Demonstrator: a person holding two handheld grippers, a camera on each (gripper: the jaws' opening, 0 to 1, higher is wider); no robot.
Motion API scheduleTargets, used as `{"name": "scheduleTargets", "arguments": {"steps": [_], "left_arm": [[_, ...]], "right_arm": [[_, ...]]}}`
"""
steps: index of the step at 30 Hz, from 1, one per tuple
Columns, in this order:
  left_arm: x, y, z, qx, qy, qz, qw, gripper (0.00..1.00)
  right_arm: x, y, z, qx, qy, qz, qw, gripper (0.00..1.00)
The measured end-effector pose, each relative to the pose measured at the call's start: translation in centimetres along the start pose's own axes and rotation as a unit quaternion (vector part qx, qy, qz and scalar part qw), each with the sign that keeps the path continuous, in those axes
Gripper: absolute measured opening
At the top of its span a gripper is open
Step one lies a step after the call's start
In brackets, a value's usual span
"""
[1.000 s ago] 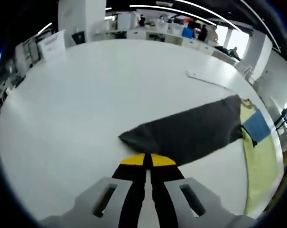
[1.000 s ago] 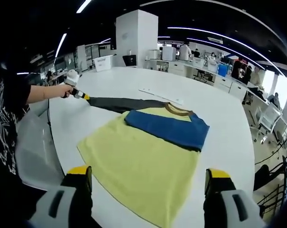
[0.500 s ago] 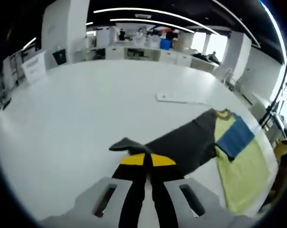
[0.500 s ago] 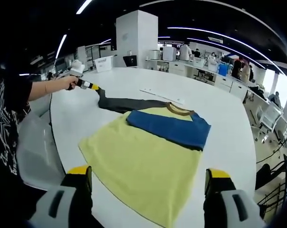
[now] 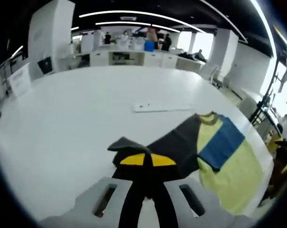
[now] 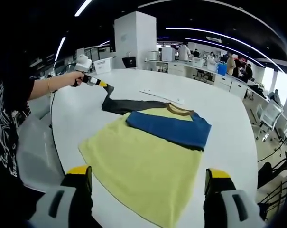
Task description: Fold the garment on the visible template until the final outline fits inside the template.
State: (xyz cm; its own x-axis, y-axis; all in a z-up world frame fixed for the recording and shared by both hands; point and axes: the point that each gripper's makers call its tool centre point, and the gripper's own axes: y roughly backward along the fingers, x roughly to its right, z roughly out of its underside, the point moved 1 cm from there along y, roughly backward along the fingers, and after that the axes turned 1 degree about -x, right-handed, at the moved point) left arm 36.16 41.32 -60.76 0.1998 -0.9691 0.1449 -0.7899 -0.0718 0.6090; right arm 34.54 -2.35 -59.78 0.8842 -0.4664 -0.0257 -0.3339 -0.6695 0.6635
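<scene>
- Your right gripper view takes in the whole shirt [image 6: 148, 152] spread on the white table [image 6: 219, 109]: yellow body nearest you, a blue sleeve [image 6: 169, 127] folded across the chest, a brown collar [image 6: 179, 110] at the far edge.
- Your left gripper view sees the shirt [image 5: 224, 161] from the side, along with the lifted sleeve close up and a flat white strip [image 5: 162, 107] lying on the table [image 5: 77, 118] beyond it.
- Your left gripper [image 5: 147, 160] has its yellow-tipped jaws pressed together on the cuff end of the dark sleeve [image 5: 174, 142]; the cloth bunches just above the tips.
- From the right gripper view, that left gripper [image 6: 101, 84] holds the dark sleeve [image 6: 129, 105] up off the table, the sleeve kinked and running back to the shoulder.
- Your right gripper [image 6: 150, 183] hangs over the near hem with jaws spread wide, holding nothing.
- Compared with a second ago, the dark sleeve no longer lies stretched flat outward; its cuff has been raised and carried in towards the shirt's body. The body and blue sleeve lie as before.
</scene>
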Motion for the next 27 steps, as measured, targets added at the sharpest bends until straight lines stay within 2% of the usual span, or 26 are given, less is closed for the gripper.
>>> {"name": "scheduleTargets", "arguments": {"steps": [7,17,27], "left_arm": [[3.1,-0.8,-1.3,0.006,-0.006,0.029,0.9995,0.00],[7.5,-1.9,-2.9,0.004,-0.034,0.068,0.9971,0.00],[11.7,-3.2,-4.0,-0.009,-0.055,0.098,0.9936,0.00]], "right_arm": [[-0.5,-0.4,-0.2,0.003,0.001,-0.008,1.0000,1.00],[-0.5,-0.3,0.2,0.001,-0.001,-0.008,1.0000,1.00],[-0.7,0.1,0.6,0.001,-0.002,-0.012,0.9999,1.00]]}}
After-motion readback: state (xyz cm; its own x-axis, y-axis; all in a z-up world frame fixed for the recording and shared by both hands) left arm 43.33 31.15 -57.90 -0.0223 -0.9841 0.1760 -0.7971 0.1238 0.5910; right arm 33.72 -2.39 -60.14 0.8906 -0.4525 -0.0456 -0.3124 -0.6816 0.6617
